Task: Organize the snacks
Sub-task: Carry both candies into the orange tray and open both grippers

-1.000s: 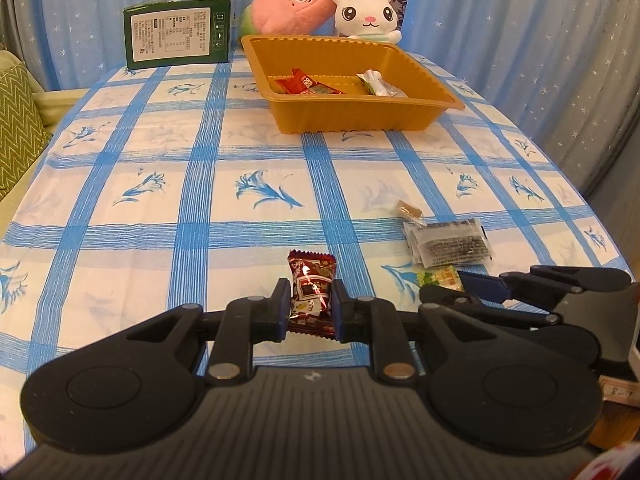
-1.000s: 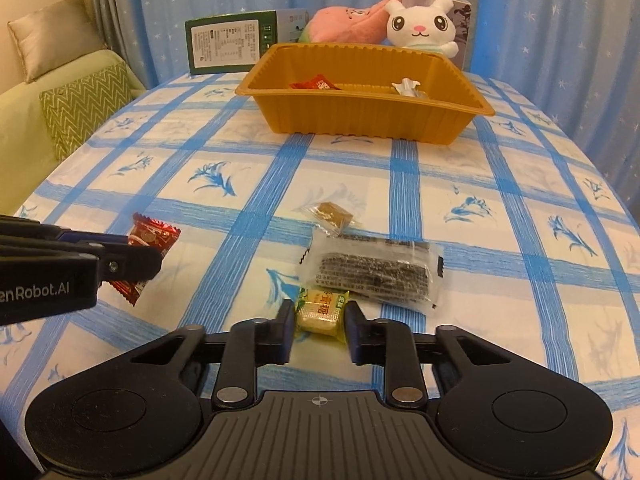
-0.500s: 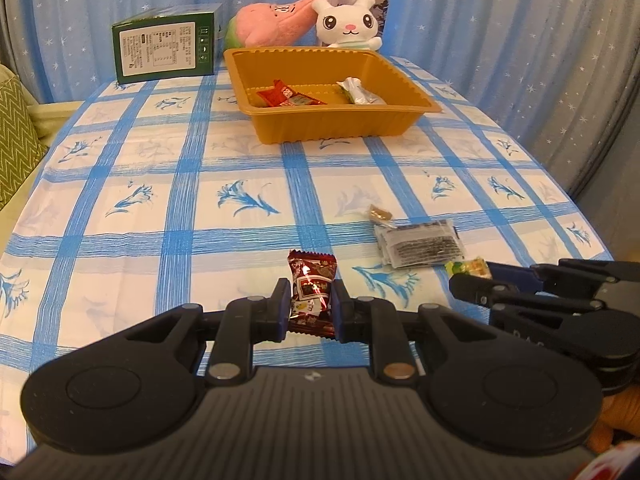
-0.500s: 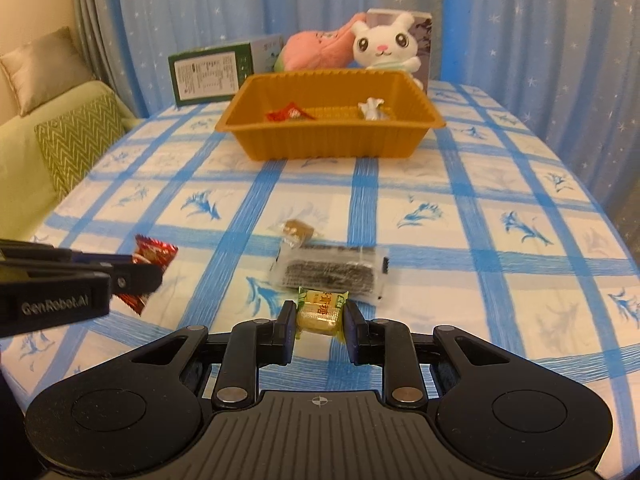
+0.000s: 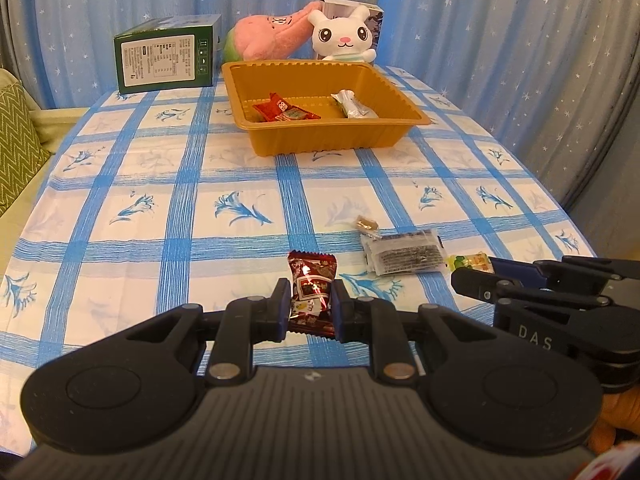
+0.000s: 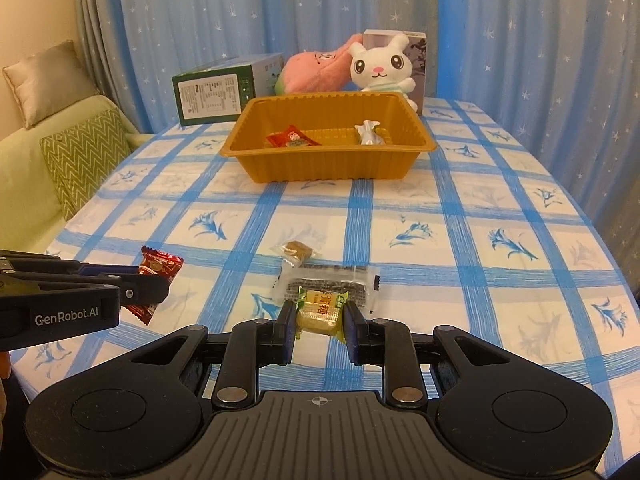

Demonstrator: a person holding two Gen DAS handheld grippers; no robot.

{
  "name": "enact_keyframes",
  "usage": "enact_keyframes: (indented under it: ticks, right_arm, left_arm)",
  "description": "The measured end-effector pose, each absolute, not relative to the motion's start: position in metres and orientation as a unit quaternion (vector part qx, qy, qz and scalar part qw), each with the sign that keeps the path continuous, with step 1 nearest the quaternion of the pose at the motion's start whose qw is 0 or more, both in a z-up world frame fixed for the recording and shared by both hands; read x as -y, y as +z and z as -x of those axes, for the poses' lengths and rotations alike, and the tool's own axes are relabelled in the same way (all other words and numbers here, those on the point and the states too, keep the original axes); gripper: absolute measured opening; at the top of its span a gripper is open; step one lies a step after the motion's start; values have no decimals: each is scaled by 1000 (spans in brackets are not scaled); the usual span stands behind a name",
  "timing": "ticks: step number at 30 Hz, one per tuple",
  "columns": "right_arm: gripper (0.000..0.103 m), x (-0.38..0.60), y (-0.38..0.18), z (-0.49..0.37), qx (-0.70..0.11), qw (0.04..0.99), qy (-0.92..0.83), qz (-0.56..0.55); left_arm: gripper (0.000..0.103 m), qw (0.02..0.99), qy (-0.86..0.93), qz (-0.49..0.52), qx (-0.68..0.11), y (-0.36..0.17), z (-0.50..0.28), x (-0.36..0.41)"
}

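Left gripper (image 5: 310,308) pinches red candy (image 5: 312,292); right gripper (image 6: 318,330) pinches yellow candy (image 6: 318,314), both tilted downward

Home living room: table (image 6: 460,216) in blue checked cloth; star-print curtains (image 6: 240,12) behind it; sofa (image 6: 24,184) with cushions left of table; plush toys (image 6: 380,66) at table's far end.

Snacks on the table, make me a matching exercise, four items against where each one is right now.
1. dark red candy
2. yellow-green candy
3. silver-wrapped snack
4. small brown candy

A. inside the orange tray
B. on the tablecloth, beside the clear packet
C. in the left gripper
D. in the right gripper

Pairs: 1-C, 2-D, 3-A, 4-B
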State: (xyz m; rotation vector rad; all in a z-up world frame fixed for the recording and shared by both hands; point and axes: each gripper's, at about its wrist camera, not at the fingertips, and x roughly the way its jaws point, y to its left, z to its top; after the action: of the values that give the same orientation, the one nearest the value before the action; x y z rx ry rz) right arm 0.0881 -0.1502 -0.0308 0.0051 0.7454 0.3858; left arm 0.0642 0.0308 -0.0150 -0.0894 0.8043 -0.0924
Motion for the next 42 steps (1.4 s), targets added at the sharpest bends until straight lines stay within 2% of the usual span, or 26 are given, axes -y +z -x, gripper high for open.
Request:
enact_keyframes:
  ticks: [22,42]
  right_arm:
    - [25,160,-15,-113,-363,913,185,-14]
    - [25,160,16,-203,-348,916,198,-17]
  left_arm:
    - [18,923,-52,39,-380,-1,-82,-25]
    - [18,932,-56,56,-353,32,-163,-41]
